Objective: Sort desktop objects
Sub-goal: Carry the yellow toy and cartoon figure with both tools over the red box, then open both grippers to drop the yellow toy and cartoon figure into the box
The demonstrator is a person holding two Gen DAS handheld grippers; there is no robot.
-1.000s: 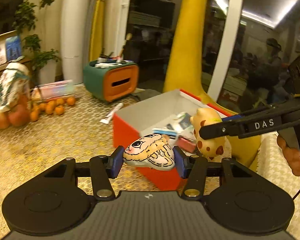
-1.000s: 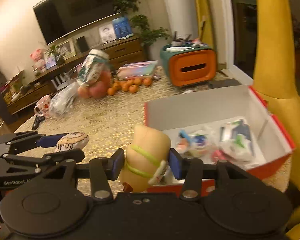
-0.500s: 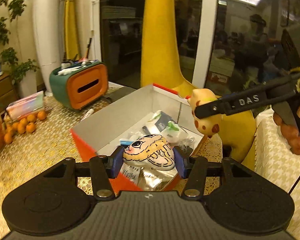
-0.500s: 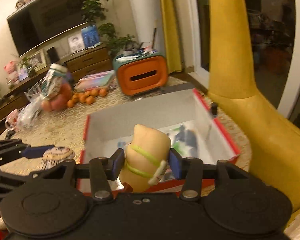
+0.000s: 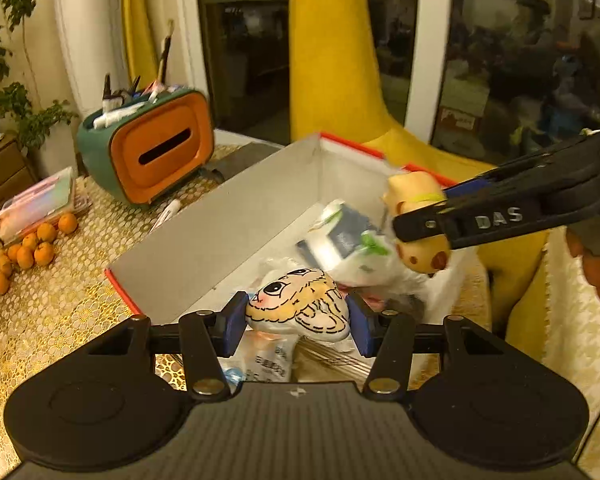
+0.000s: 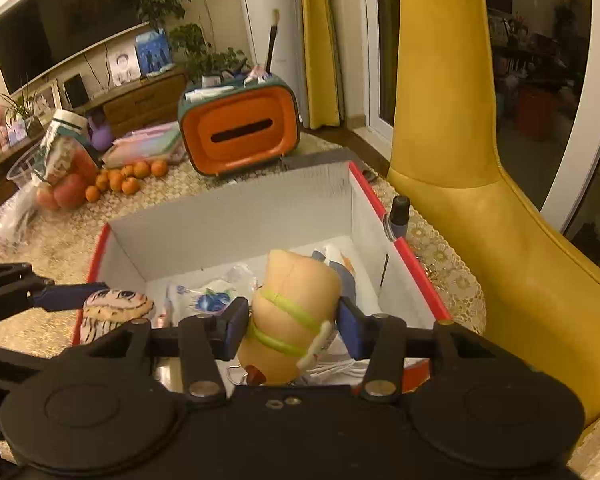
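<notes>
My left gripper (image 5: 296, 320) is shut on a flat cartoon-face toy (image 5: 298, 306) and hangs over the near end of the red box (image 5: 204, 240) with white inner walls. My right gripper (image 6: 290, 326) is shut on a tan spotted plush toy (image 6: 296, 312) with green bands, also above the box (image 6: 236, 216). In the left wrist view the plush (image 5: 418, 220) and the right gripper (image 5: 416, 226) hang over the box's right side. The right wrist view shows the face toy (image 6: 114, 308) and the left gripper (image 6: 80, 300) at the box's left edge. Packets and pouches lie inside the box.
An orange and teal organiser (image 5: 156, 148) with pens stands behind the box on the gold-patterned tablecloth. Small oranges (image 5: 32, 244) and a pastel case (image 5: 40, 204) lie to the left. A yellow chair (image 6: 480, 184) rises at the right. A small dark bottle (image 6: 398, 214) stands by the box's right rim.
Both grippers have moved forward and down with their toys, from beside the box's near corner to over its inside. Neither grip has changed.
</notes>
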